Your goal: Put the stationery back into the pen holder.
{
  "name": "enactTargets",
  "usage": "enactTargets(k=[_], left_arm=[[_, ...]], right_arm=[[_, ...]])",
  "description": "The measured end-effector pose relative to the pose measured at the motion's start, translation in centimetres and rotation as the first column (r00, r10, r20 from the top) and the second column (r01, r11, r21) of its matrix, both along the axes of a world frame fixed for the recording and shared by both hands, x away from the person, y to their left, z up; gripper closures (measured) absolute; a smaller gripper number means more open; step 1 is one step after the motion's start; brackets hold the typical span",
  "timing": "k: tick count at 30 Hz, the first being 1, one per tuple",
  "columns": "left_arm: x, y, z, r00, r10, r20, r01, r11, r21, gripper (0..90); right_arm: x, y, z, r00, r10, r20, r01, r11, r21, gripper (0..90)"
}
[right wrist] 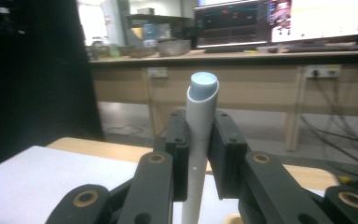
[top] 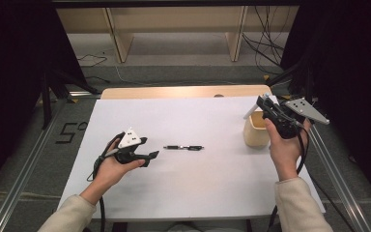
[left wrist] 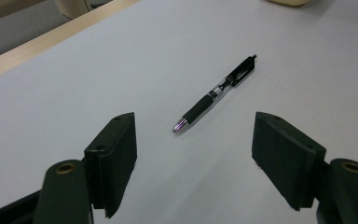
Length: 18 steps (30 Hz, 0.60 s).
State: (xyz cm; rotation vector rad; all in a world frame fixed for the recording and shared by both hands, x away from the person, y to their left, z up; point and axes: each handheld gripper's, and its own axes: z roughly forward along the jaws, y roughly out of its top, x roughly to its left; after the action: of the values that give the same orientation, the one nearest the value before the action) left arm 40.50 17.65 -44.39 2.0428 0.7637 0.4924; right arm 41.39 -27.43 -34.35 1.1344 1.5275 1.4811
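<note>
Left gripper [top: 147,155]: jaws wide apart, nothing between them, low over the white sheet [top: 193,188], pointing right at the pen.
Pen [top: 183,147]: flat on the sheet mid-table, just right of the left gripper, bare sheet on all sides.
Right gripper [top: 265,107]: clamped on a white marker [right wrist: 199,140], raised over the cup [top: 257,129] near the table's right edge.
Cup: stands close to the sheet's right margin, well apart from the pen.
Left gripper view: pen tip [left wrist: 179,125] points toward the gap between the jaws.
Right gripper view: marker's pale blue end [right wrist: 203,84] stands above the pads; desks and lit screens [right wrist: 279,21] lie far beyond.
</note>
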Motion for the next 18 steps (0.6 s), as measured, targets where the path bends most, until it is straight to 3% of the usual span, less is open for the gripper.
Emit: enactTargets(k=[8,13,18], left_arm=[[0.1,0.2,-0.2,1.0,0.005,-0.008,-0.005,1.0,-0.001,30.1],[0.1,0.2,-0.2,0.9999,0.006,-0.011,-0.006,1.0,0.002,29.8],[0.2,0.1,-0.3,0.9999,0.004,-0.012,-0.004,1.0,0.007,30.1]], right_arm=[[0.6,-1.5,-0.9,0.9958,-0.085,-0.035,0.083,0.996,-0.039,79.1],[0.9,-1.9,-1.3,0.9923,-0.116,-0.045,0.113,0.992,-0.06,79.1],[1.4,-2.0,-2.3,0.986,-0.14,-0.09,0.131,0.986,-0.1,78.9]])
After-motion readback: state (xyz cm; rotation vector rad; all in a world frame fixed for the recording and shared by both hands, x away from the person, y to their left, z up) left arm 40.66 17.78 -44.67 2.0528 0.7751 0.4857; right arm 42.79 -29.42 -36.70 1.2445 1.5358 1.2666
